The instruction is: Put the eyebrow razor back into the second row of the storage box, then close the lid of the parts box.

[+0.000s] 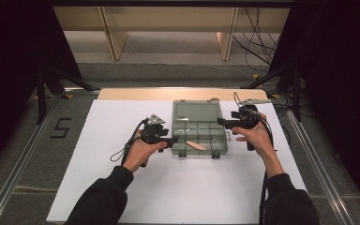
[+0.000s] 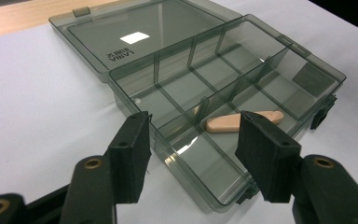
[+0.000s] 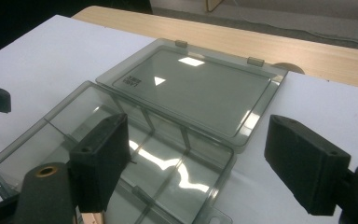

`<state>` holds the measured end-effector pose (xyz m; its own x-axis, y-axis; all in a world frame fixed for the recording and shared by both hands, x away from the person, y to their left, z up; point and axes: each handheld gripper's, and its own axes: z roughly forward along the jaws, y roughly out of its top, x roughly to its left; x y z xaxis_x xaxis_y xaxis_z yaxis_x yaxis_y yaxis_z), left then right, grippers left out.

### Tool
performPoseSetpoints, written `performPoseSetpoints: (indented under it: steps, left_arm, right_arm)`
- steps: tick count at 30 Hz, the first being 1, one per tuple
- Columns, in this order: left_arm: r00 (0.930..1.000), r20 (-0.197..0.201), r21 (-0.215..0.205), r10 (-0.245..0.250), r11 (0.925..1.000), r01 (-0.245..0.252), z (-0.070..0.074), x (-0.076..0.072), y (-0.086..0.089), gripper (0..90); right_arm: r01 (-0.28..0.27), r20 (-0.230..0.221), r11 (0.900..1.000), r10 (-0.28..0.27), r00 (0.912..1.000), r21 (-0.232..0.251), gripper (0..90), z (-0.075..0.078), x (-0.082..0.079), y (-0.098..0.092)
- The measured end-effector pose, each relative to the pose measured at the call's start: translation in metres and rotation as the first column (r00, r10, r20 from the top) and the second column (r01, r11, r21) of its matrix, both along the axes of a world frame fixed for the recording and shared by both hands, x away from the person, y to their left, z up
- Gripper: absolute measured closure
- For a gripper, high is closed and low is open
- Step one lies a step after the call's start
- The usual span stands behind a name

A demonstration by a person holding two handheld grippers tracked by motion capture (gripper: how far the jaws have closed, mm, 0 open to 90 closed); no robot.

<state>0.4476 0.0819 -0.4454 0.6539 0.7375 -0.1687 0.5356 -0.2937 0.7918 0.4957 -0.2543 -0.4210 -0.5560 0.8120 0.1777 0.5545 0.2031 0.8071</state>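
**Both grippers parted at the open organiser box**

Your left gripper sits at the near left corner of the smoky grey, see-through plastic compartment box, which lies on the white sheet covering the table. In the left gripper view its two black jaws stand apart with nothing pressed between the pads; the near corner of the box lies just beyond and between them, and neither pad is touching its wall as far as you can see.

A small, flat, pale wooden stick with rounded ends lies inside the box, in a front-row compartment close to your left gripper. In the high view the same stick rests at an angle across that compartment's floor.

The lid of the box is folded fully back and lies flat on the sheet, away from you, joined to the tray along the far edge. The other compartments that you can see hold nothing.

Your right gripper is at the right side of the box, level with the hinge line. In the right gripper view its jaws are spread wide with the far right corner of the tray beneath and between them, gripping nothing. The bare light wooden tabletop shows past the lid.
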Motion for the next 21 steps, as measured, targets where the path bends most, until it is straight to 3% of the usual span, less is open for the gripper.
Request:
performPoseSetpoints:
  steps: [3, 5, 9, 12, 18, 21]
  left_arm:
    - [1.0000, 0.000, 0.019, -0.008, 0.9998, 0.008, -0.001, 0.003, -0.001, 45.4]
    - [0.9999, -0.007, 0.004, 0.011, 0.9999, -0.011, -0.003, 0.004, -0.003, 46.7]
    - [0.9998, -0.018, 0.026, 0.008, 0.9996, -0.008, -0.005, 0.007, -0.002, 49.4]
    - [0.9995, -0.029, 0.015, 0.011, 0.9998, -0.011, -0.006, 0.008, -0.003, 51.8]
    - [0.9989, -0.047, 0.047, -0.006, 0.9988, 0.008, -0.008, 0.012, -0.004, 58.0]
    - [0.9989, -0.046, 0.050, -0.001, 0.9988, 0.003, -0.011, 0.014, -0.006, 61.4]
  right_arm:
    - [0.006, -0.004, 1.000, -0.006, 1.0000, -0.002, 22.7, 0.000, 0.000, -0.001]
    - [0.014, -0.007, 1.000, -0.014, 0.9999, 0.009, 22.7, 0.000, 0.000, -0.001]
    - [0.004, -0.003, 1.000, -0.004, 1.0000, -0.005, 22.6, 0.000, 0.000, -0.002]
    - [0.007, 0.003, 1.000, -0.007, 1.0000, 0.011, 22.7, 0.000, 0.001, -0.002]
    - [0.022, -0.027, 0.999, -0.021, 0.9994, 0.025, 22.6, -0.001, 0.001, -0.002]
    - [0.017, -0.015, 1.000, -0.017, 0.9997, 0.020, 22.6, -0.003, 0.003, -0.002]
